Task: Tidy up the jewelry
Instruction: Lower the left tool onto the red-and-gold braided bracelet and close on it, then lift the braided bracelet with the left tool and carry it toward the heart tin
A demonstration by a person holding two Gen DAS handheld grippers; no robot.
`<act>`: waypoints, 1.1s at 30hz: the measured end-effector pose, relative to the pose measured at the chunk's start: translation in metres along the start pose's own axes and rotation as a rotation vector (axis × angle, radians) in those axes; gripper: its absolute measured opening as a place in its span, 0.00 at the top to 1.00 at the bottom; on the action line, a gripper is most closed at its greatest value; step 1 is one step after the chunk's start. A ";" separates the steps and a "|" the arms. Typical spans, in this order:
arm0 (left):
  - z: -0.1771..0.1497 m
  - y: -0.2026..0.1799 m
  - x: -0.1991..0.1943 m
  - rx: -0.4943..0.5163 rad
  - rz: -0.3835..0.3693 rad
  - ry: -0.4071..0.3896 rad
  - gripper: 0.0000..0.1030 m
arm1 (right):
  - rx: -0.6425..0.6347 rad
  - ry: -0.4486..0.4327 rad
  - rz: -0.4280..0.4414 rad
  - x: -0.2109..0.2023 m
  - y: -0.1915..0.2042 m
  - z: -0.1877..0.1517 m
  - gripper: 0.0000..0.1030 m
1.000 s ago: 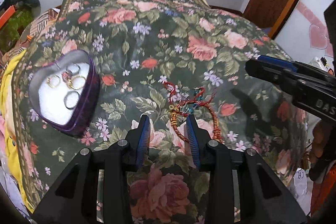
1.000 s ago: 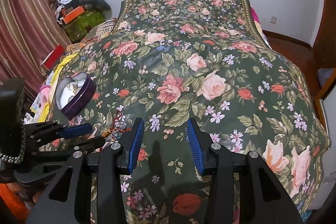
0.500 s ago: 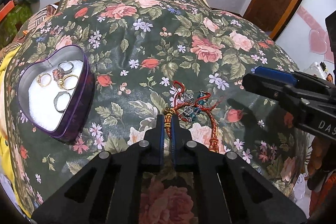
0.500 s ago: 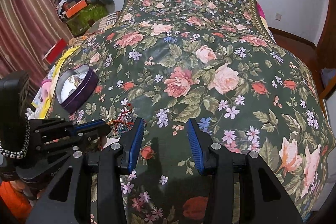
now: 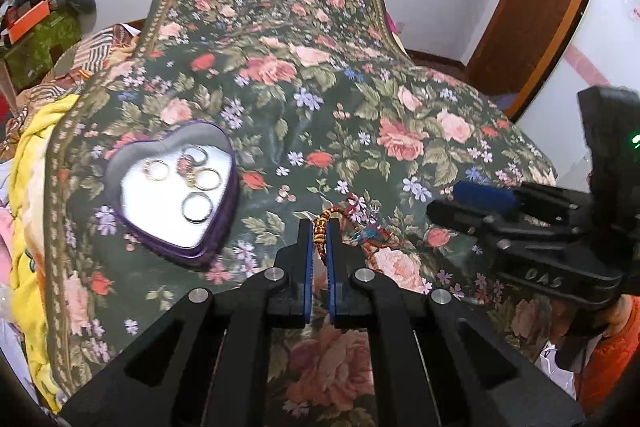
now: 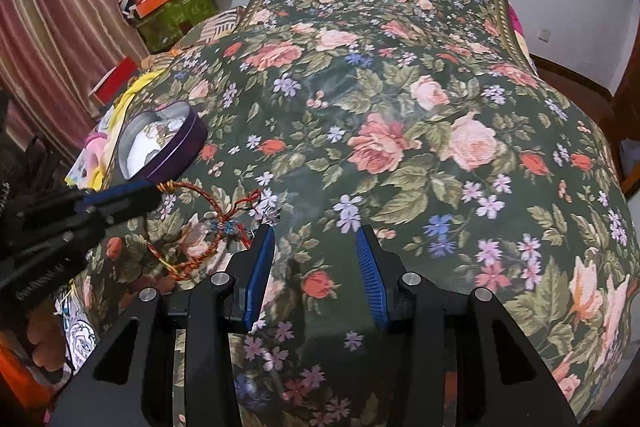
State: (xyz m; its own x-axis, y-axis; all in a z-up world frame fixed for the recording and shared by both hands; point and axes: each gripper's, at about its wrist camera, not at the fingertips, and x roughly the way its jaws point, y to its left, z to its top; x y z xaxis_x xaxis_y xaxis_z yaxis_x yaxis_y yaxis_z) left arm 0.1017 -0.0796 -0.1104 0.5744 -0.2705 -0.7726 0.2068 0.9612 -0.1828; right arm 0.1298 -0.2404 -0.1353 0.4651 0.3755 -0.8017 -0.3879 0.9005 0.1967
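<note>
On the bed [image 5: 360,39], spread with a dark floral cover, the left gripper [image 5: 319,231] has its fingers clamped on the gold-beaded end of a red braided bracelet [image 6: 200,227]; the rest of the cord trails over the cover. Left of it sits a purple heart-shaped box [image 5: 224,227] holding several rings [image 5: 197,207] on a white lining. The right gripper [image 6: 316,251] hovers beside the bracelet, fingers apart.

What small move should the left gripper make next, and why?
Probably lift and carry toward the heart-shaped tin: the left gripper is shut on the red-and-gold cord bracelet, most of which lies on the floral bedspread; the tin already holds rings.
</note>
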 end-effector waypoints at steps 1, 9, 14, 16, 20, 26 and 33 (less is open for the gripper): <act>0.000 0.001 -0.002 -0.002 0.000 -0.003 0.96 | -0.003 0.005 0.004 0.001 0.002 0.000 0.63; -0.007 0.012 -0.002 -0.021 0.009 0.017 0.96 | -0.045 0.044 0.022 0.013 0.018 -0.004 0.63; -0.016 0.018 0.004 -0.023 0.020 0.051 0.96 | -0.045 0.053 0.032 0.020 0.023 -0.003 0.63; -0.020 0.019 0.007 -0.022 0.028 0.064 0.96 | -0.027 0.041 0.031 0.020 0.021 0.001 0.63; -0.025 0.024 0.014 -0.026 0.033 0.090 0.96 | -0.005 0.033 0.037 0.023 0.019 0.011 0.63; -0.030 0.026 0.018 -0.017 0.028 0.102 0.96 | -0.014 0.072 0.044 0.045 0.023 0.014 0.63; -0.029 0.029 0.022 -0.018 0.037 0.110 0.94 | -0.053 0.056 0.015 0.046 0.026 0.011 0.88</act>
State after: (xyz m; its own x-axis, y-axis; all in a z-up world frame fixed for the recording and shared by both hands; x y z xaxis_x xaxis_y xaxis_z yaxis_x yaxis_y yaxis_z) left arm 0.0978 -0.0558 -0.1503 0.4911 -0.2281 -0.8407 0.1721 0.9715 -0.1630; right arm 0.1497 -0.1973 -0.1610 0.4145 0.3744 -0.8294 -0.4366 0.8815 0.1797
